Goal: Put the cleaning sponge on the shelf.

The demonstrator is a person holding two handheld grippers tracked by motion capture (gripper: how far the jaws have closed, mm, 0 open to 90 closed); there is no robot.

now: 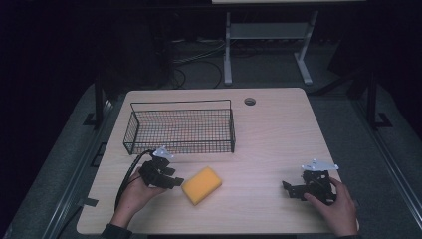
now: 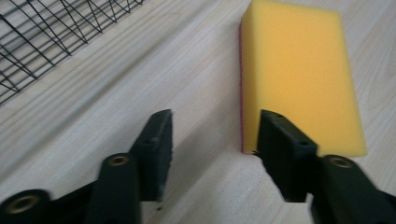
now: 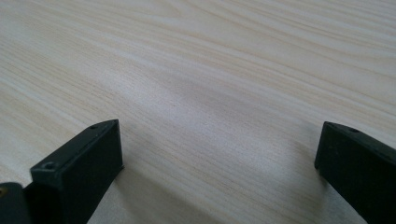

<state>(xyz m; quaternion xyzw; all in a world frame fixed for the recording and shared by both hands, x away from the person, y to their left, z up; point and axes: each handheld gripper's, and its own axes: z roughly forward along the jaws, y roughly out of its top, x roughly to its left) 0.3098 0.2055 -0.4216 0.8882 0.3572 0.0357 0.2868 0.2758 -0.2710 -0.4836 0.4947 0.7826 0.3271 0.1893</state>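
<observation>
A yellow sponge (image 1: 201, 185) lies flat on the wooden table (image 1: 278, 134), near its front edge and left of centre. My left gripper (image 1: 176, 181) rests just left of the sponge, held in a hand and pointing at it. In the left gripper view the sponge (image 2: 299, 74) shows a thin red underside, and my left gripper (image 2: 215, 126) is open with bare table between its jaws; the right-hand jaw stands at the sponge's near corner. My right gripper (image 1: 287, 189) sits low at the table's front right in the other hand. Its jaws (image 3: 219, 126) are spread wide over bare wood.
A black wire basket (image 1: 181, 103) stands empty behind the left gripper, its mesh (image 2: 28, 46) at the upper left of the left gripper view. A cable hole (image 1: 250, 101) sits near the table's far edge. A white stand (image 1: 228, 50) is on the floor beyond.
</observation>
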